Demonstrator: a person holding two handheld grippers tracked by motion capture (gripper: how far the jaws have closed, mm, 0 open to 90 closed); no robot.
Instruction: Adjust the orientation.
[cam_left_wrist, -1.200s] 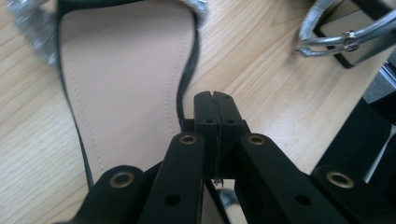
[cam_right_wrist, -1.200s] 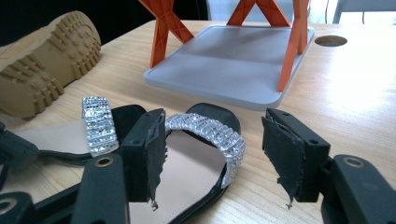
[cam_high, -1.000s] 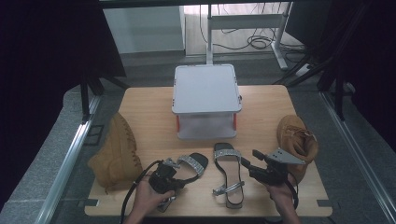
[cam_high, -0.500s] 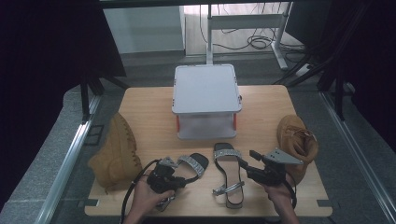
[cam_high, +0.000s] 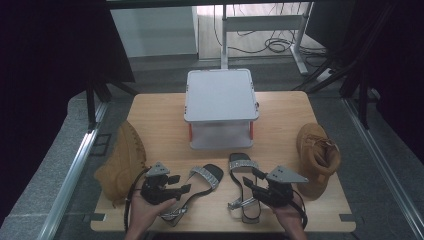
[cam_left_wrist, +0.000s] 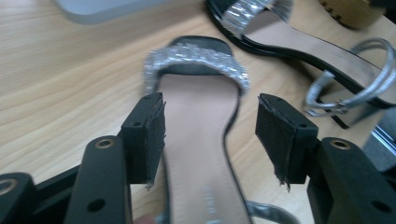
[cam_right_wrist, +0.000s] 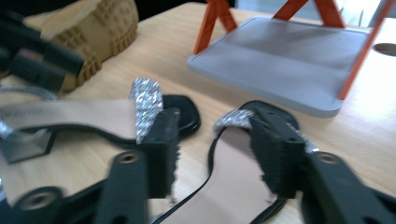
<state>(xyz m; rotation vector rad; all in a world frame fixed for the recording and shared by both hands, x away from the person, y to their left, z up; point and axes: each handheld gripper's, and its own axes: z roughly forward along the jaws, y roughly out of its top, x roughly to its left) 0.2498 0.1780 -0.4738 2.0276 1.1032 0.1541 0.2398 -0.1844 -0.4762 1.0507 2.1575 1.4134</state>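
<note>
Two black sandals with silver straps lie side by side at the table's front. My left gripper (cam_high: 183, 189) (cam_left_wrist: 210, 135) sits at the heel end of the left sandal (cam_high: 202, 181) (cam_left_wrist: 196, 107). Its jaws have just been opening and stand open, the insole between them and the pads clear of its edges. My right gripper (cam_high: 251, 181) (cam_right_wrist: 212, 122) reaches over the right sandal (cam_high: 241, 175) (cam_right_wrist: 233, 179). Its jaws have just been closing around the toe part, with a gap still visible at one pad. In the right gripper view the left sandal (cam_right_wrist: 70, 116) lies to the left.
A grey stand (cam_high: 220, 107) (cam_right_wrist: 289, 51) on orange legs sits mid-table behind the sandals. One tan boot (cam_high: 122, 160) lies on its side at the left edge, another (cam_high: 317, 155) stands at the right. The table's front edge (cam_high: 225, 225) runs just below my hands.
My left gripper has drawn back from the left sandal and its jaws have spread. My right gripper has shifted left over the right sandal and its jaws have narrowed.
</note>
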